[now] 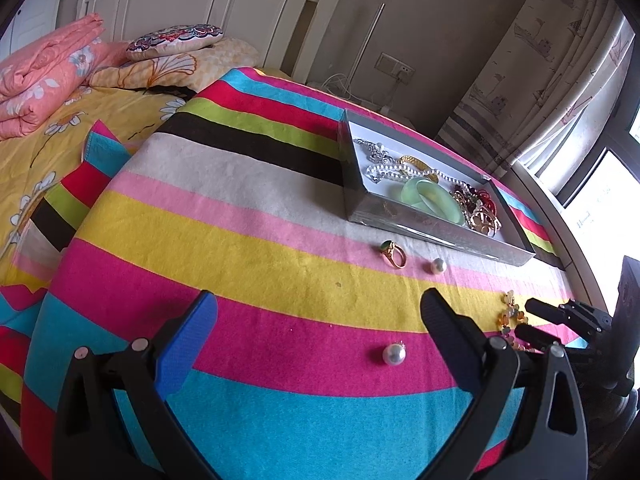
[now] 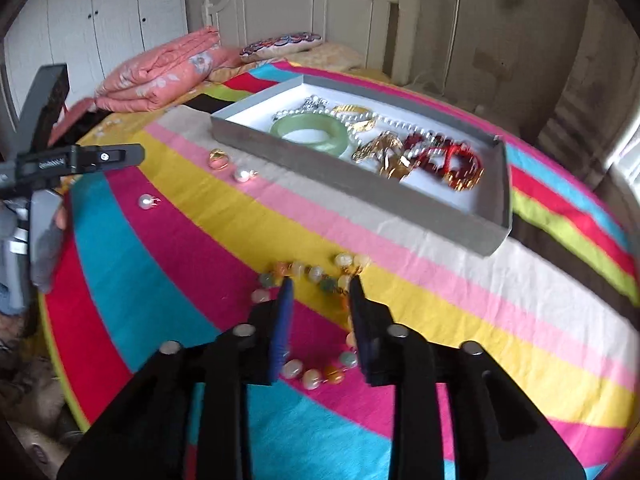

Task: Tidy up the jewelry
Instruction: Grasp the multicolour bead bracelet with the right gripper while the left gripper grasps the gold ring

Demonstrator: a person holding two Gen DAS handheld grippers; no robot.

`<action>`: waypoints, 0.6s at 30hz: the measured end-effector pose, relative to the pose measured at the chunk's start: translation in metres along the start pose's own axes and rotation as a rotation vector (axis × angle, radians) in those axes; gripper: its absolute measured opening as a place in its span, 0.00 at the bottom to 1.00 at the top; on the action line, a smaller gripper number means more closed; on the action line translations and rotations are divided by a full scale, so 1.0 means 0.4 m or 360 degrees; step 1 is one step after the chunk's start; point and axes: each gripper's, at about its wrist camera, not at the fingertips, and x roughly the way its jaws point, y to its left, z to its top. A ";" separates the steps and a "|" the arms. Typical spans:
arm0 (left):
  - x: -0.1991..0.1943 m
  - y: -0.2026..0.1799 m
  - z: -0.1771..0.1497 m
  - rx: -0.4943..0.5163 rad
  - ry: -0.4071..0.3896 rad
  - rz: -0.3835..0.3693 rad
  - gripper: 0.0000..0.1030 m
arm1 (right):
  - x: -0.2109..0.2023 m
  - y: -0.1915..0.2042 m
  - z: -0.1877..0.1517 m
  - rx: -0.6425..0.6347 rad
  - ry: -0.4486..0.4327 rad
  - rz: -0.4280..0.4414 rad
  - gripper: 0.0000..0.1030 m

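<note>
Jewelry fills the grey tray (image 2: 360, 176) at the far side of our striped cloth (image 1: 248, 280). Our left gripper (image 1: 320, 320) hangs wide and empty near a loose pearl (image 1: 394, 353). Our right gripper (image 2: 320, 280) stands partly parted astride the beaded bracelet (image 2: 320, 276), pads not pressing it. A gold ring (image 1: 394, 254) lies just before the tray.

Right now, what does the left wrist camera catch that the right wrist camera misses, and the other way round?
Only the left wrist view shows the curtain, the window and a wall socket. Only the right wrist view shows white wardrobe doors and the whole loop of the beaded bracelet, with the right gripper open over it. Both show the gray tray of jewelry, the green bangle, gold ring, two pearls and striped cloth.
</note>
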 end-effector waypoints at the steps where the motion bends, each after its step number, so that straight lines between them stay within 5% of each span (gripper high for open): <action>1: 0.000 -0.001 -0.001 0.0000 -0.0001 0.0000 0.98 | 0.004 -0.003 -0.004 -0.0008 0.0018 -0.0004 0.42; 6: 0.000 -0.001 -0.003 -0.0001 -0.0003 -0.0004 0.98 | 0.012 -0.027 -0.023 0.0045 0.0031 0.0079 0.40; 7: 0.000 -0.001 -0.003 -0.0001 -0.0003 -0.0003 0.98 | 0.011 -0.029 -0.025 0.0053 0.0024 0.0083 0.33; 8: 0.000 -0.001 -0.003 0.0000 -0.0003 -0.0004 0.98 | 0.007 -0.029 -0.027 0.0051 0.0020 0.0075 0.11; 18: 0.010 -0.032 0.003 0.0096 0.0073 -0.0012 0.98 | -0.043 -0.016 -0.042 0.0058 -0.0119 0.0032 0.11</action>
